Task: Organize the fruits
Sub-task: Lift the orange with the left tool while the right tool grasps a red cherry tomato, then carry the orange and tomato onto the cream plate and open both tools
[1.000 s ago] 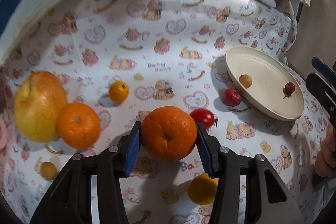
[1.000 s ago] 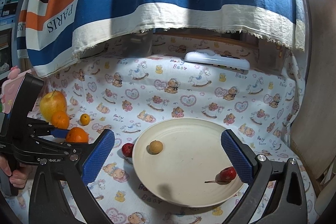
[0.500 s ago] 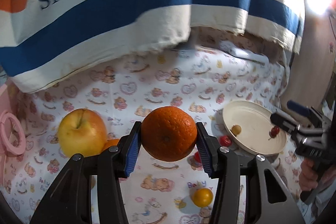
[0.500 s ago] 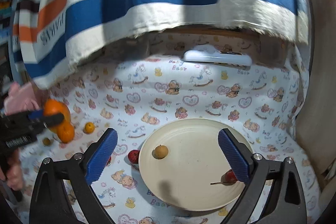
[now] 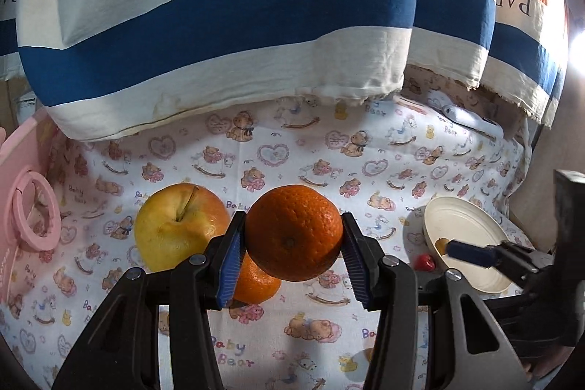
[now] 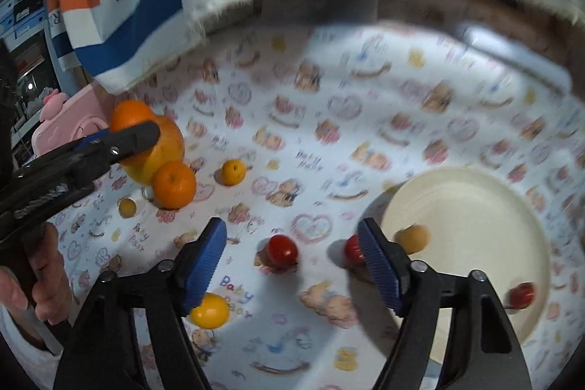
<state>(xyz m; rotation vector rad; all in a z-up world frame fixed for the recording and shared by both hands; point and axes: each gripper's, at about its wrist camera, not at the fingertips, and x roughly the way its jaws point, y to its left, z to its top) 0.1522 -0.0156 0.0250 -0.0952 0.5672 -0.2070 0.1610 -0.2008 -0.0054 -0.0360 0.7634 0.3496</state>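
The left tongs point(image 5: 294, 253) have lifted the orange point(image 5: 294, 232) clear of the desk point(image 5: 329, 156) — a second ago it sat low among the other fruit, now it hangs in front of the apple point(image 5: 179, 231) and above a second orange point(image 5: 256, 284), pads clamped on its flanks. So one fruit is picked and travelling, I'd judge. It is nearly round, with no real long axis; its dimpled stem end faces back toward the handle. The right tongs point(image 6: 292, 262) have swung off the plate point(image 6: 493, 207) toward a small red fruit point(image 6: 280, 249) on the cloth — jaws closing, nothing pinched yet, the fruit still beyond the tips.
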